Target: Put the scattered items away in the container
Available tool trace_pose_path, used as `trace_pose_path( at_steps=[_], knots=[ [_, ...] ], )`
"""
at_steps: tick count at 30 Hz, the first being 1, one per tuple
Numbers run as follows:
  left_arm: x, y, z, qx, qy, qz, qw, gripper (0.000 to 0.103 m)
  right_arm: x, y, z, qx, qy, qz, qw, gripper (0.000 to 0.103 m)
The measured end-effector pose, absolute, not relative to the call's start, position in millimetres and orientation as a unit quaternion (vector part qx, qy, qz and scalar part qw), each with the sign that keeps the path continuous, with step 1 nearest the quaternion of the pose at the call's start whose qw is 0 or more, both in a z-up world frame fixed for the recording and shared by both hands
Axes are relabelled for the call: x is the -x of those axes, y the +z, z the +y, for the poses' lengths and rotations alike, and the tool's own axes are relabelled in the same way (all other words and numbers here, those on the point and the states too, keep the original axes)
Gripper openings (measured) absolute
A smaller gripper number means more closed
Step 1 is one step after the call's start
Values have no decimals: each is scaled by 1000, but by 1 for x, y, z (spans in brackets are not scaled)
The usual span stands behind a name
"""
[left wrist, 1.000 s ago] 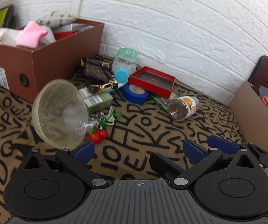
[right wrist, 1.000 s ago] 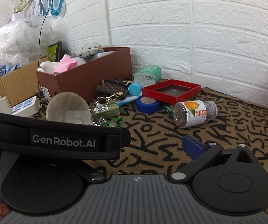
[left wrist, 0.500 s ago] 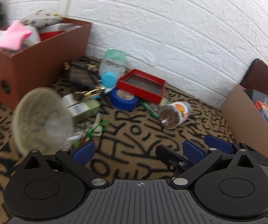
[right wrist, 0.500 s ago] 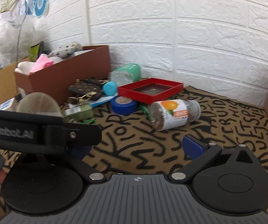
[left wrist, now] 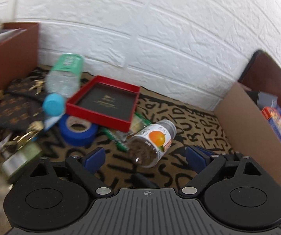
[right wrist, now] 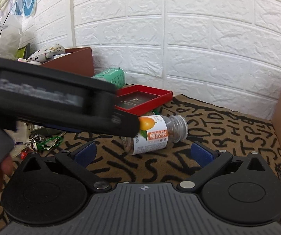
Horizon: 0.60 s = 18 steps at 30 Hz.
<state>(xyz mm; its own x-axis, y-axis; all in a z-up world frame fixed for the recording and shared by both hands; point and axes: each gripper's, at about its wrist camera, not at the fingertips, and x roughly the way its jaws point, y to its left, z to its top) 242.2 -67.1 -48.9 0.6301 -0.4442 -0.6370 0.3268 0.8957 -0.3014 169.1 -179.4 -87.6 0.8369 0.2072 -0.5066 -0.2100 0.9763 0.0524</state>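
- At the left edge of your left wrist view stands the brown box (left wrist: 11,58), with the green-labelled bottle (left wrist: 64,76) lying beside it.
- Centre frame, the red tray (left wrist: 103,101) rests partly on the blue tape roll (left wrist: 77,131).
- Your left gripper (left wrist: 146,156) is spread wide, holding nothing; the orange-label bottle (left wrist: 152,143) lies between its fingers.
- Your right gripper (right wrist: 144,152) is likewise wide and empty, low centre of its view.
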Motion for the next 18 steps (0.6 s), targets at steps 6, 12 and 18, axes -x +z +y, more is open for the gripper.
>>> trace_pose_path(
  at_steps=[6,12,18],
  knots=[
    [-269,-55,-82,41,-245,389,887,81,-188,-93,-189,-14,118,271,955,101],
    [-282,-62,-87,18,-262,412,873,70,-199,-97,-193,-18,147,274,950,87],
    [-260,-63,-87,0,-251,422,871,69,-193,-94,-193,-26,156,278,947,74]
  ],
)
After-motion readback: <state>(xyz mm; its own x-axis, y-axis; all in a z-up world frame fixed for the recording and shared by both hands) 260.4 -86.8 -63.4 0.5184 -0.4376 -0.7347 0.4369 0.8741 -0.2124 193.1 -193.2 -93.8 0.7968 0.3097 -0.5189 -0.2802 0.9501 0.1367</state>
